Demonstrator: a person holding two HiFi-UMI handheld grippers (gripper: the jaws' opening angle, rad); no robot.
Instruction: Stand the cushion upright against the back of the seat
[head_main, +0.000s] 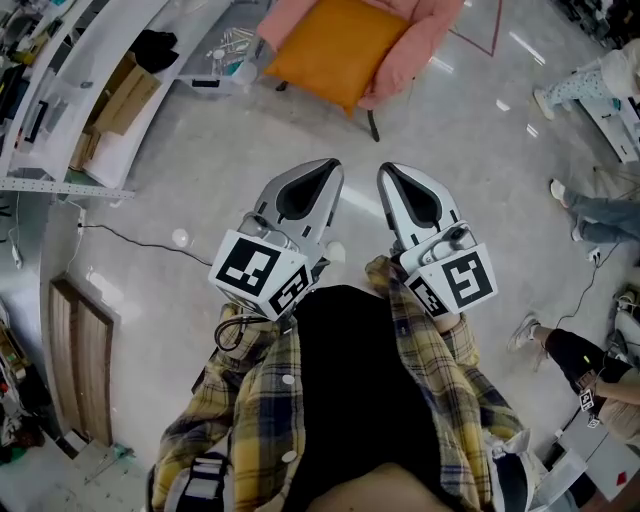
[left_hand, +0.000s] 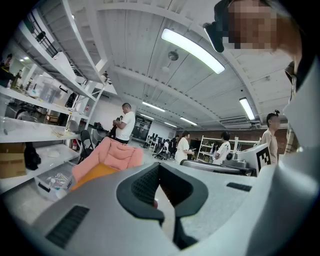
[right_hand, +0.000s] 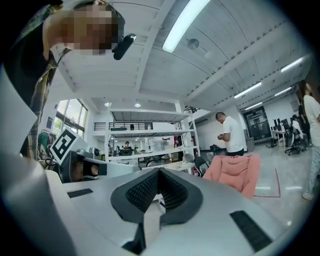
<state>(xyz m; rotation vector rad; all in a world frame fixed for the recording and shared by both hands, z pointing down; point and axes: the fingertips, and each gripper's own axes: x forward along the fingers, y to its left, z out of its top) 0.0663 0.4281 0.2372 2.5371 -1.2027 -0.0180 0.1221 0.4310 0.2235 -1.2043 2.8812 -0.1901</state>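
The pale floor (head_main: 200, 180) takes up most of what you see, with a broad open stretch between you and the seat. White shelving (head_main: 90, 60) runs along its left edge. People's legs and shoes (head_main: 600, 215) crowd the right edge, well apart from your path.

The pink armchair (head_main: 430, 30) stands straight ahead at the far side of that open stretch. The orange cushion (head_main: 335, 45) lies on its seat, not up against the back, with one corner pointing toward you at the seat's front edge. In the left gripper view the armchair (left_hand: 117, 155) sits low and left of centre, and the cushion (left_hand: 95, 172) shows as an orange patch below the pink back. In the right gripper view the armchair (right_hand: 235, 172) is to the right.

You hold both tools close to your chest, side by side and pointing roughly level at the chair, plaid sleeves bent behind them. The left gripper (head_main: 330, 165) and the right gripper (head_main: 385, 170) are near each other, tips slightly apart, both well short of the chair. The left fingers (left_hand: 142, 186) are pressed together with nothing between them. The right fingers (right_hand: 142, 192) are also together and carry nothing.

A thin black cable (head_main: 130, 238) trails across the floor to your left, clear of the straight line to the seat.
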